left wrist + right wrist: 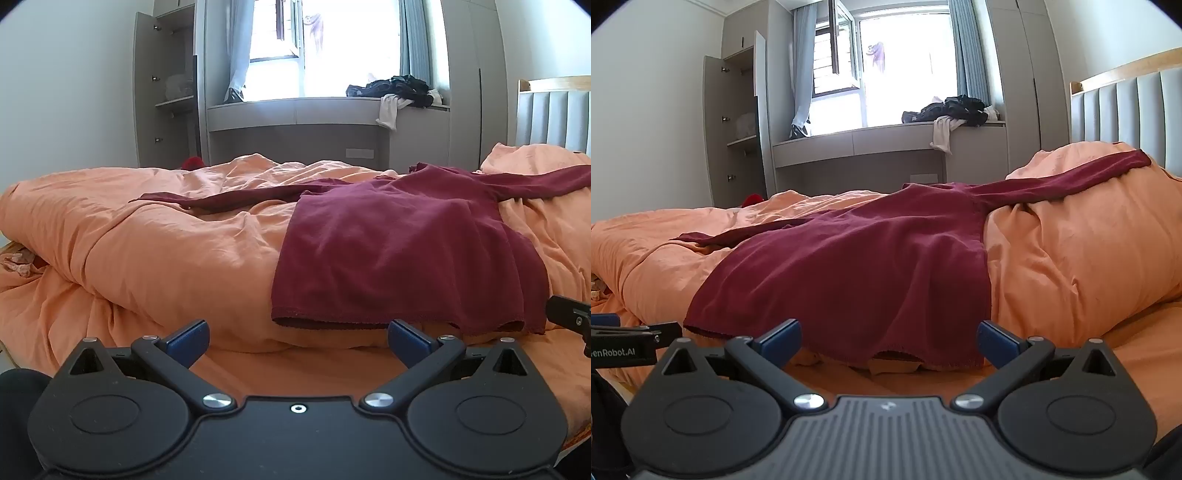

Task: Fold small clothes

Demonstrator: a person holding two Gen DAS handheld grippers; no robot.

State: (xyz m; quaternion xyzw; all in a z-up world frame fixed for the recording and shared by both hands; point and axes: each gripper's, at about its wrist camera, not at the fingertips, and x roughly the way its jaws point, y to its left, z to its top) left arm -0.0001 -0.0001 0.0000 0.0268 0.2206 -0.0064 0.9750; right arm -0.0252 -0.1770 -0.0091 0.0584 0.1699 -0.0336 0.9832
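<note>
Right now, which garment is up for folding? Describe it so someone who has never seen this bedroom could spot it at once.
Start at the bed with the rumpled orange duvet. Spread flat across it lies a dark red long-sleeved top, sleeves stretched out to both sides, hem nearest the cameras. It is the only garment on the bed; the other clothes, a dark and white pile, sit on the window ledge.

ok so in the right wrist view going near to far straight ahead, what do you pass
right gripper with its jaws open → hem of the maroon top → rumpled orange duvet → grey window bench → bright window
</note>
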